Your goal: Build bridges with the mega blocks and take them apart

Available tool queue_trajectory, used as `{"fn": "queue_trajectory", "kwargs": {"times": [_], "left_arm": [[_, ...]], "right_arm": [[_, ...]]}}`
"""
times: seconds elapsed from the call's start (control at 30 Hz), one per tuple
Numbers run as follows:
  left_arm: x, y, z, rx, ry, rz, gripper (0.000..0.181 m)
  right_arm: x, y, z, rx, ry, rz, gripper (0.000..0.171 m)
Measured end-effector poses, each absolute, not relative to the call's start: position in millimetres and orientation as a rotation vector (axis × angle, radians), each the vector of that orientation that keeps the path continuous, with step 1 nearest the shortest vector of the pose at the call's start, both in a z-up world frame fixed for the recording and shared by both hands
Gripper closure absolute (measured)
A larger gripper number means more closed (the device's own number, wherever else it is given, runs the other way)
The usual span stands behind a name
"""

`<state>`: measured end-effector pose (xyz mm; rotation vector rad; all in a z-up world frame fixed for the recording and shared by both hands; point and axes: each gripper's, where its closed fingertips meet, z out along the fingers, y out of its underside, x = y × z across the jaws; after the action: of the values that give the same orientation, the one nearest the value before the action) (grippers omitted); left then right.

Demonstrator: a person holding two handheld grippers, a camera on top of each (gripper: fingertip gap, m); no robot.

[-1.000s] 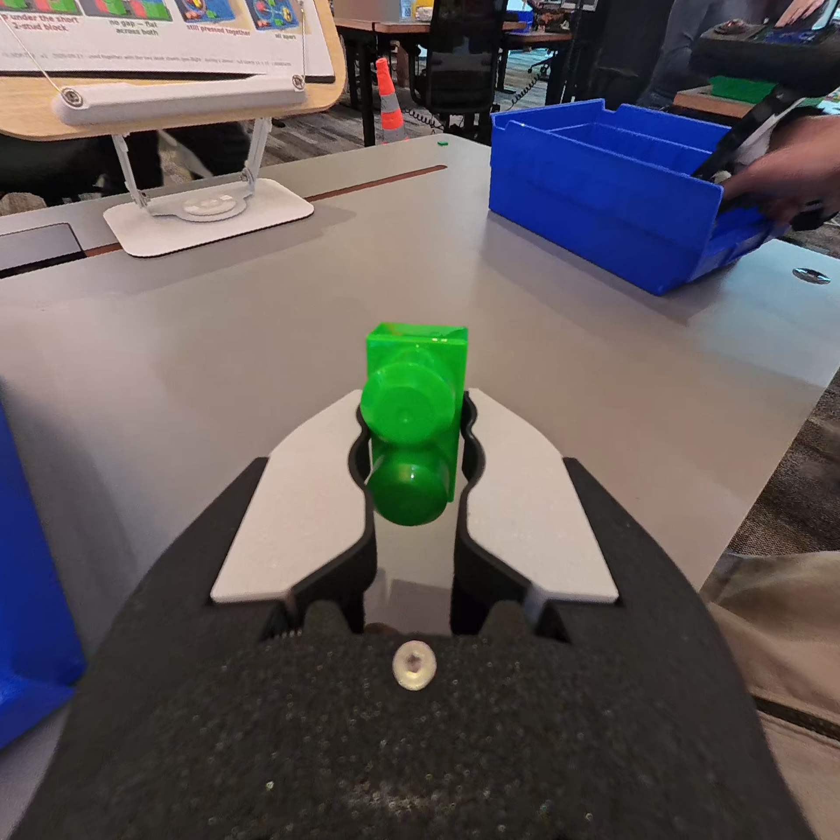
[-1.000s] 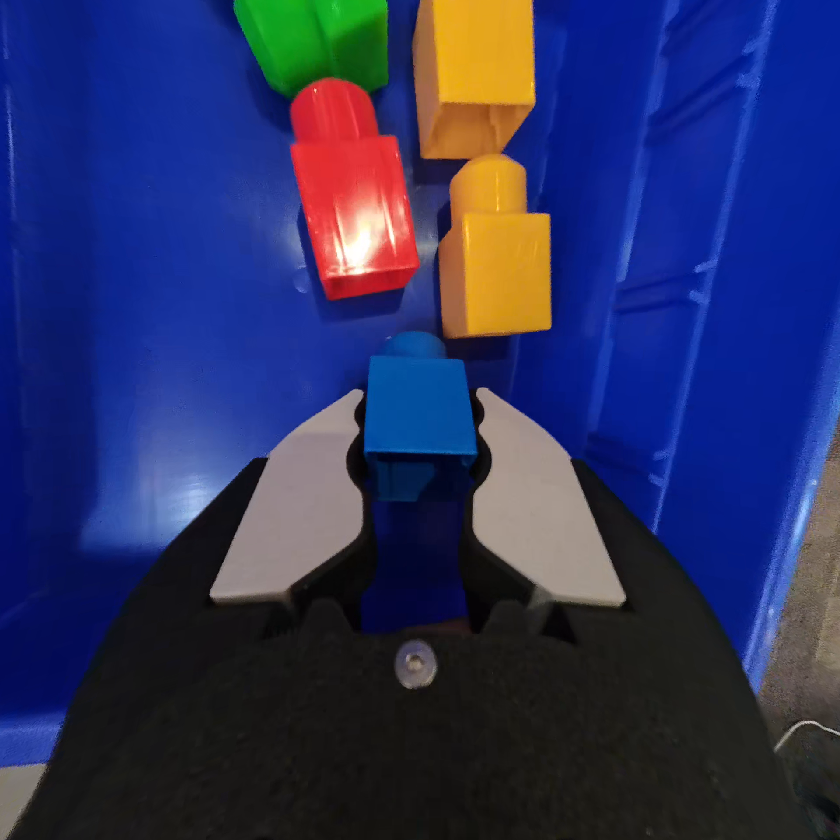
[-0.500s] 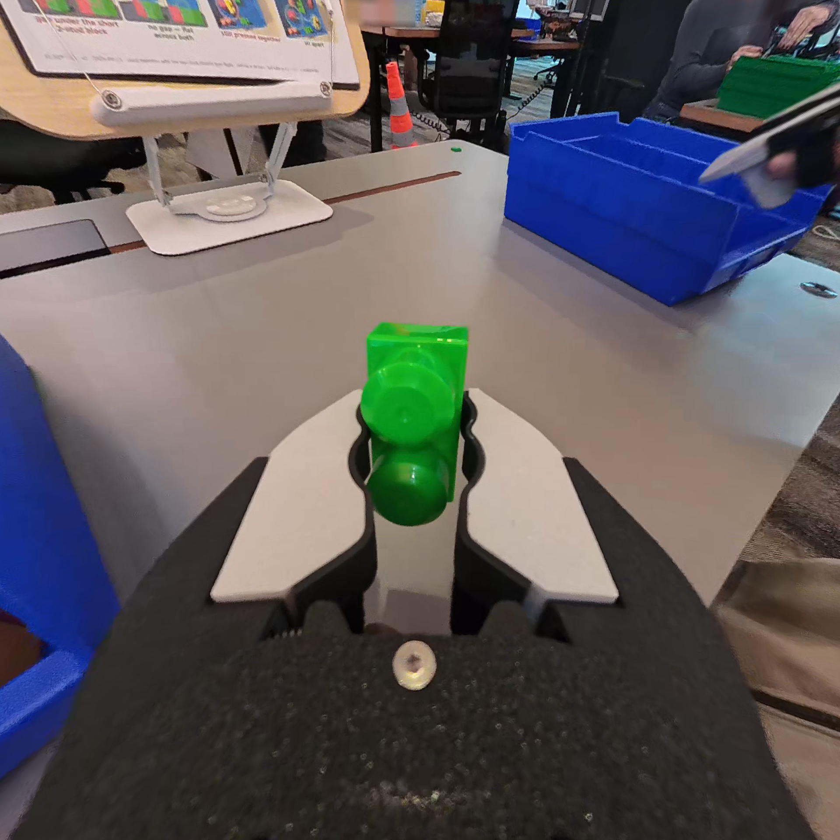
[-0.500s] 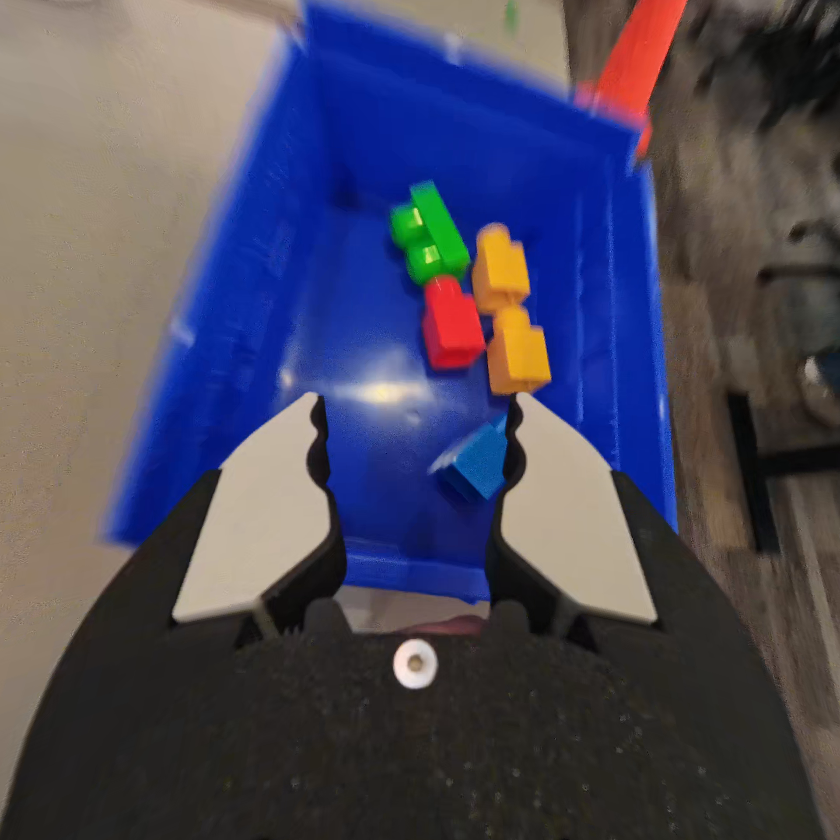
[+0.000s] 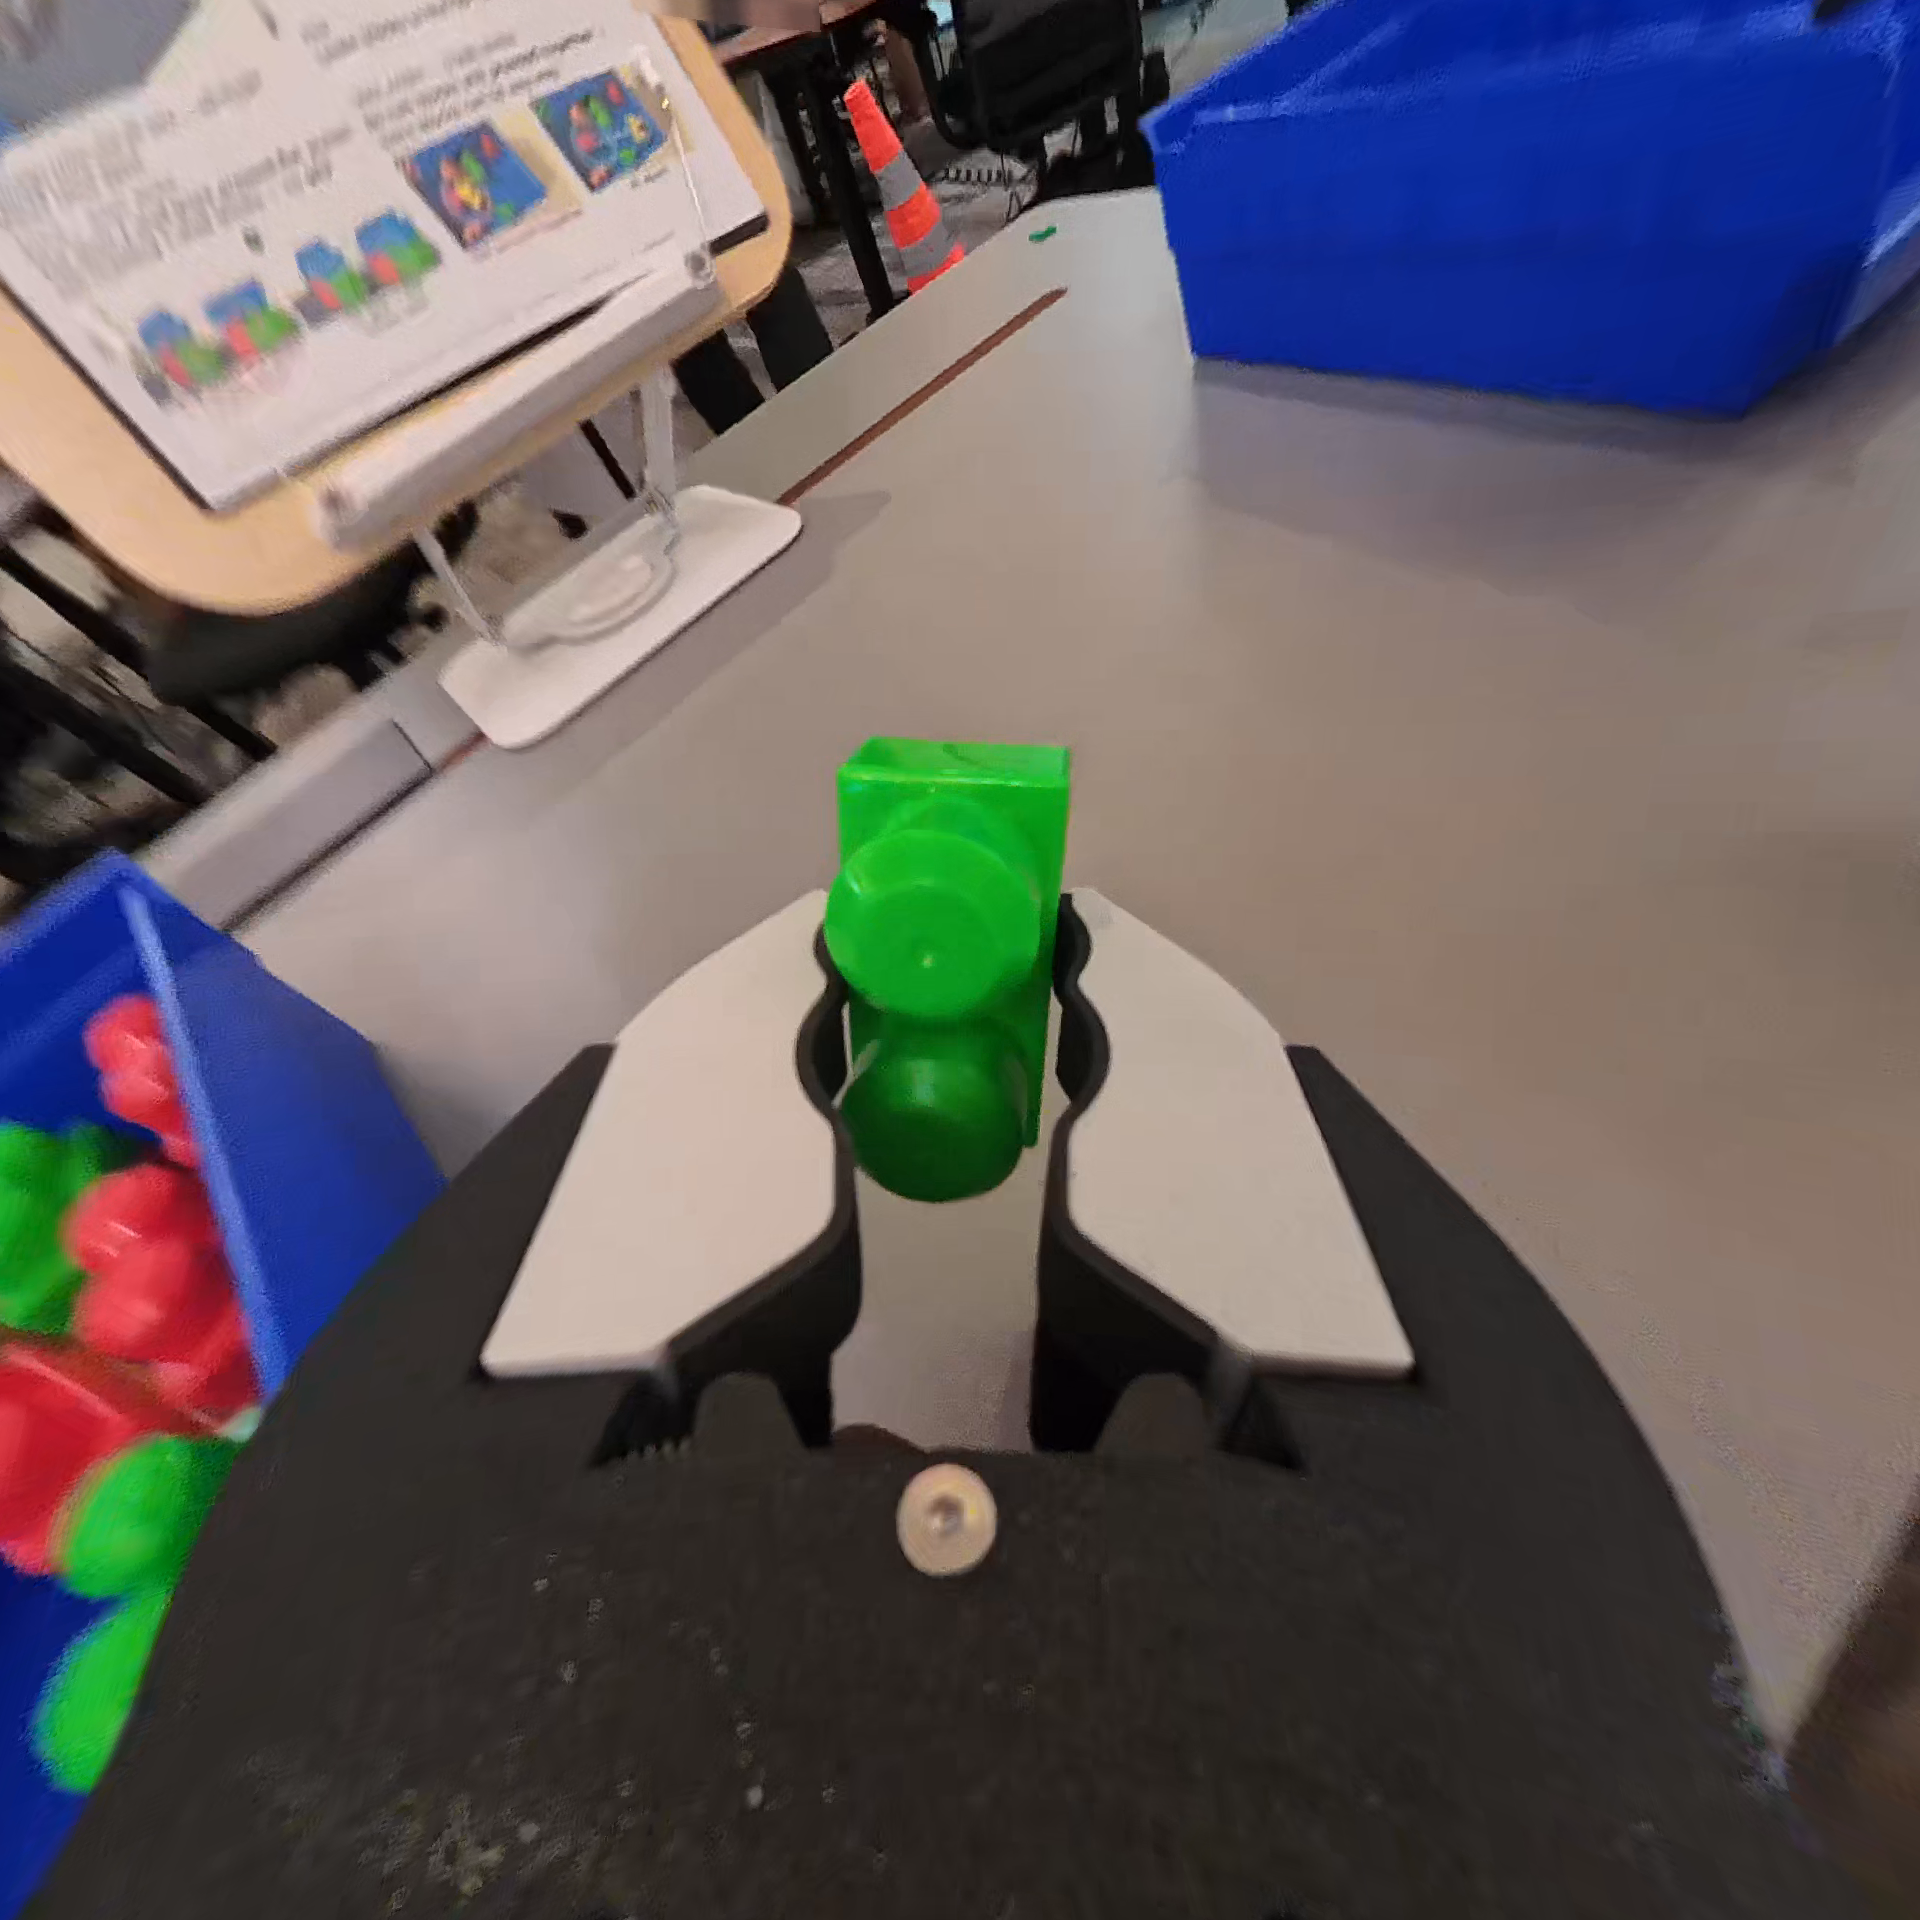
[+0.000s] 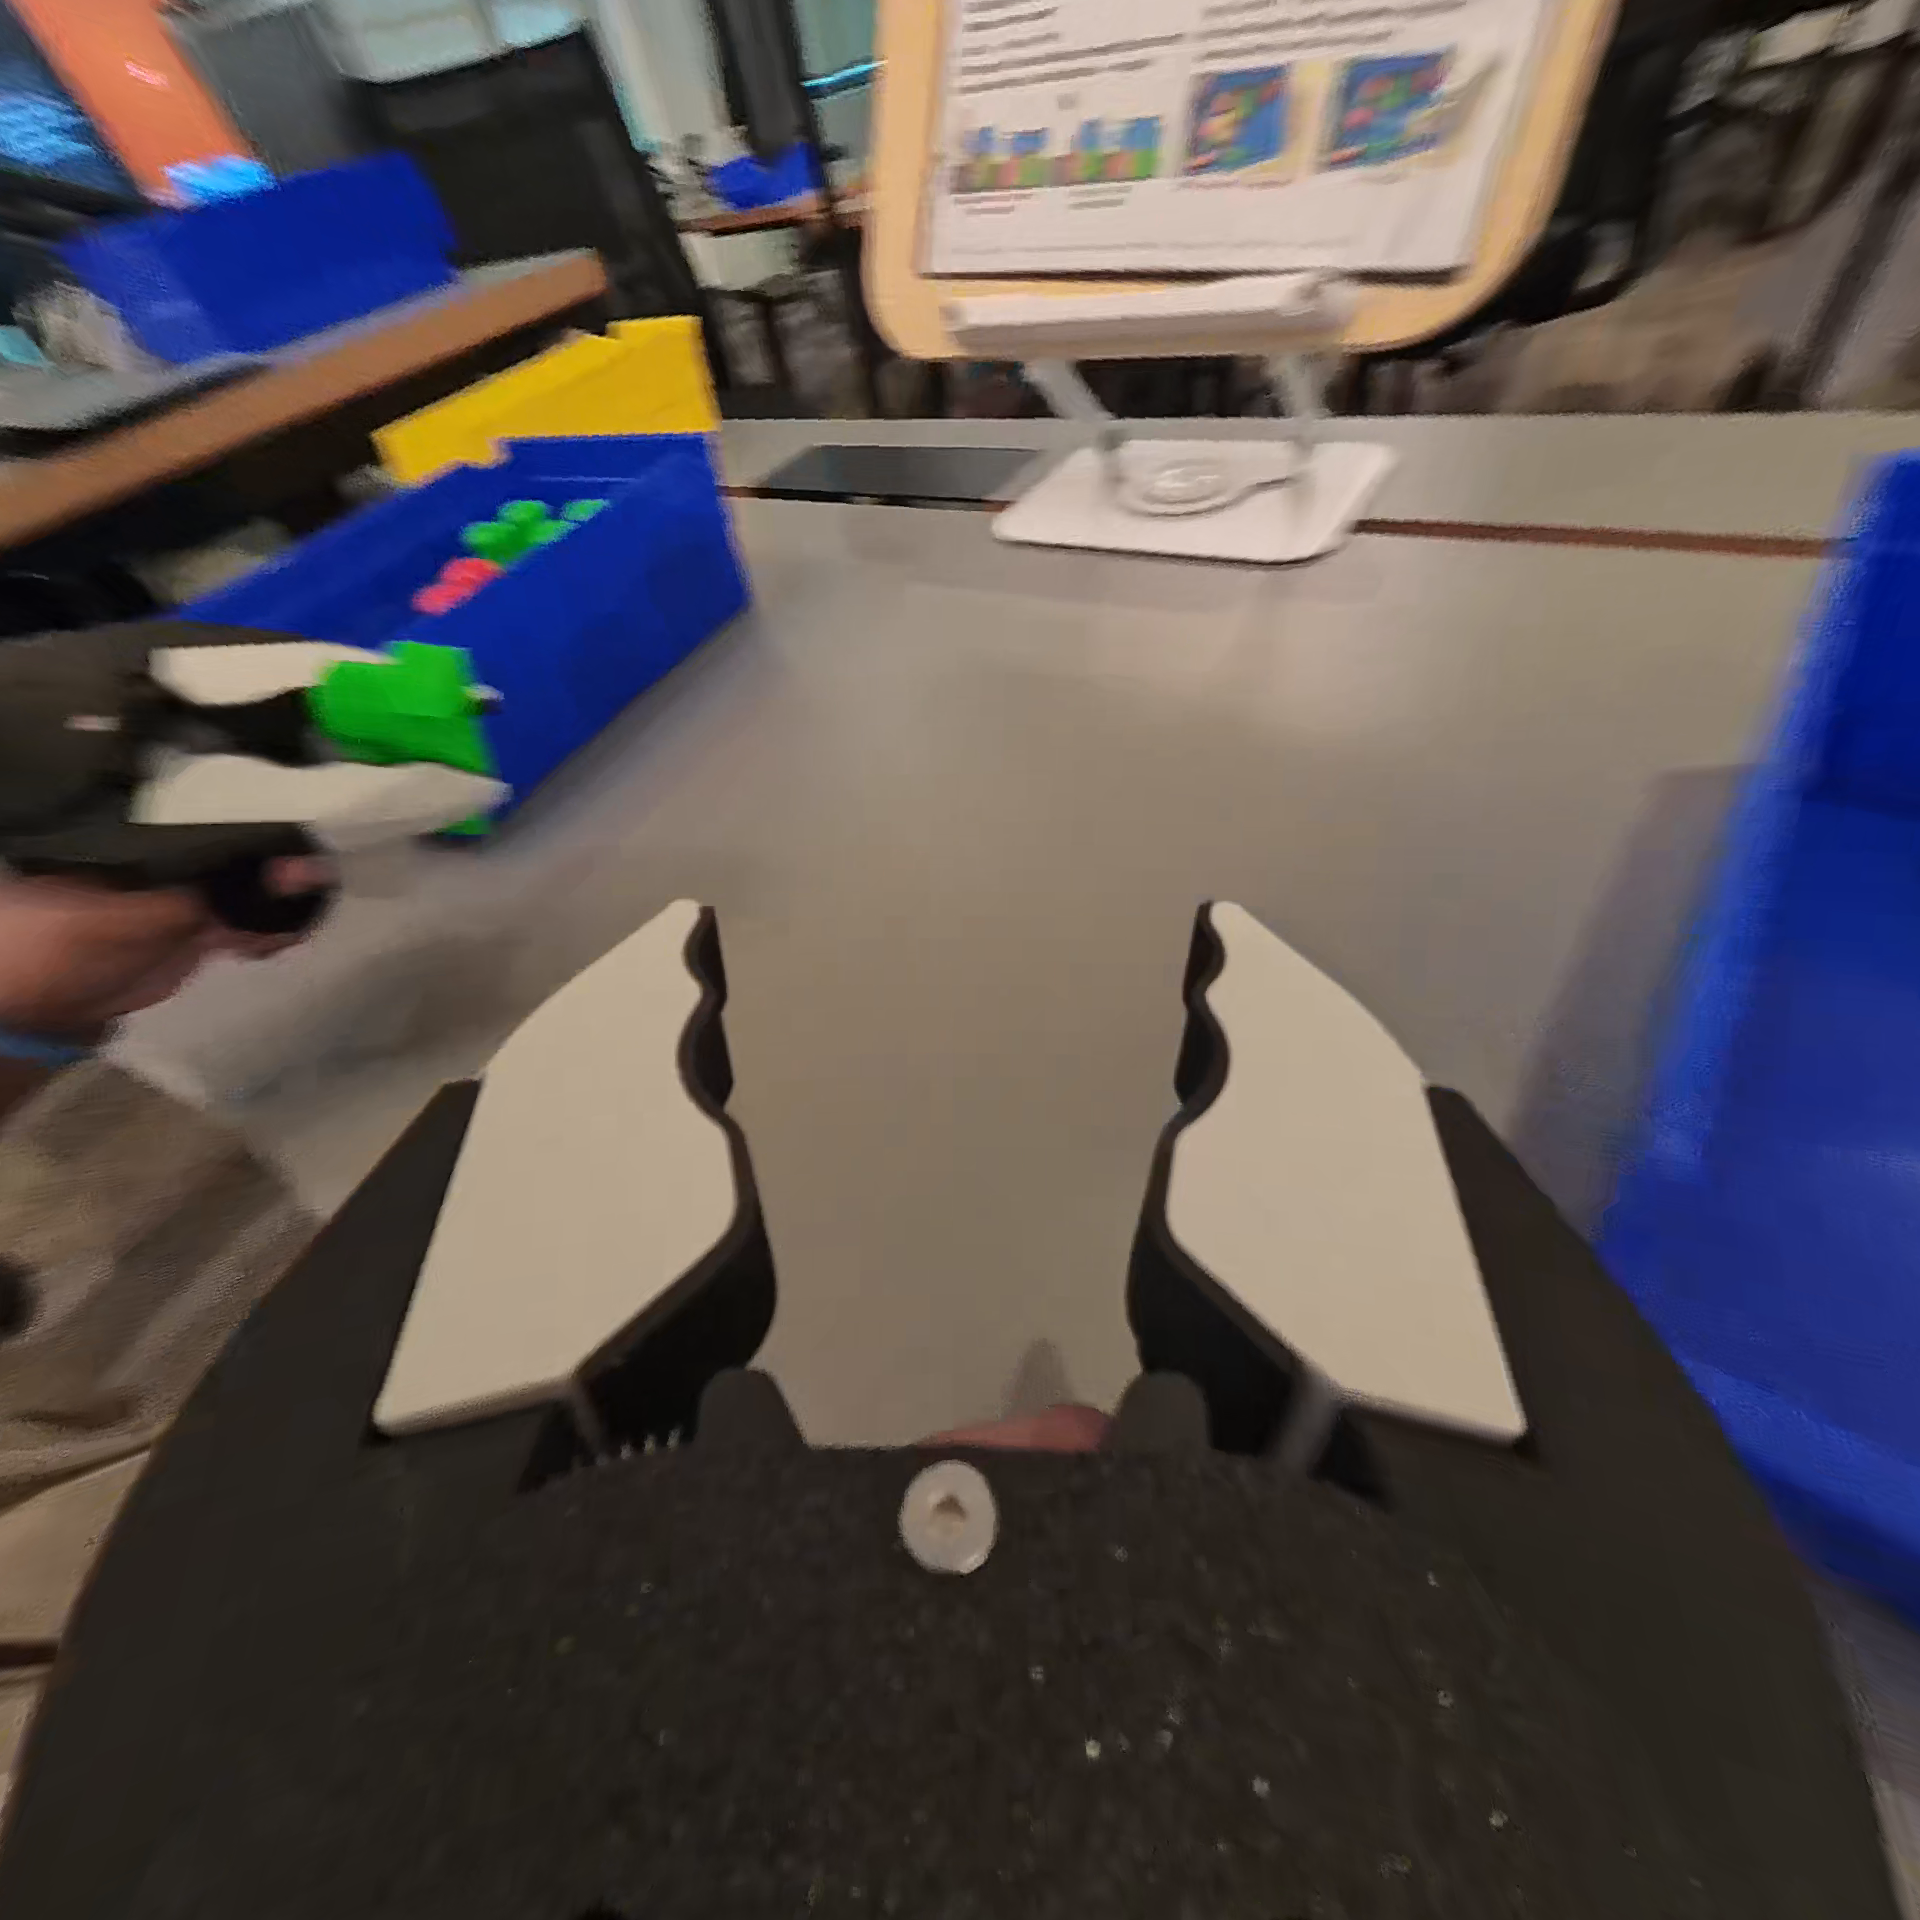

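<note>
the left gripper [image 5: 945, 997] pinches a bright green two-stud plastic mega block [image 5: 951, 935] between its white fingers, studs facing the camera, above the grey table top [image 5: 1351, 727]. beside it on the left sits a blue plastic bin [image 5: 301, 1122] holding blurred red and green blocks [image 5: 125, 1278]. the right gripper [image 6: 951, 997] has its jaws spread wide with nothing between them, over bare table. another blue plastic bin [image 6: 1787, 1039] sits at its right. a printed instruction sheet on a wooden stand [image 6: 1205, 156] sits at the far edge.
</note>
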<state>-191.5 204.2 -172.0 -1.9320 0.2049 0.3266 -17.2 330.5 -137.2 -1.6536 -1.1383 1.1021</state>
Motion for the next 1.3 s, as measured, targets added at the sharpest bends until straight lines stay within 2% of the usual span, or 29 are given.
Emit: {"fn": "queue_trajectory", "kwargs": {"times": [0.17, 0.27, 0.57, 0.67, 0.73, 1.03, 1.13, 1.3], "left_arm": [[-186, 233, -156, -1.896, 0.567, 0.697, 0.144], [-175, 250, -151, -1.855, 0.726, 0.822, 0.144], [-149, 267, -155, -1.760, 0.950, 0.951, 0.144], [-141, 270, -156, -1.748, 0.969, 0.948, 0.144], [-135, 272, -155, -1.724, 0.977, 0.962, 0.145], [-139, 271, -151, -1.660, 0.961, 1.027, 0.144], [-158, 264, -151, -1.704, 0.883, 1.049, 0.131], [-185, 240, -155, -1.857, 0.547, 0.762, 0.116]], "right_arm": [[-90, 279, -145, -1.642, -1.395, 1.212, 0.087], [-122, 258, -149, -1.622, -1.475, 1.247, 0.094], [-142, 239, -146, -1.619, -1.499, 1.420, 0.110], [-146, 238, -155, -1.637, -1.513, 1.412, 0.111], [-148, 234, -155, -1.633, -1.511, 1.447, 0.119], [-144, 239, -153, -1.626, -1.534, 1.415, 0.120], [-132, 256, -152, -1.636, -1.506, 1.388, 0.120], [-99, 291, -145, -1.610, -1.382, 1.288, 0.120]]}}
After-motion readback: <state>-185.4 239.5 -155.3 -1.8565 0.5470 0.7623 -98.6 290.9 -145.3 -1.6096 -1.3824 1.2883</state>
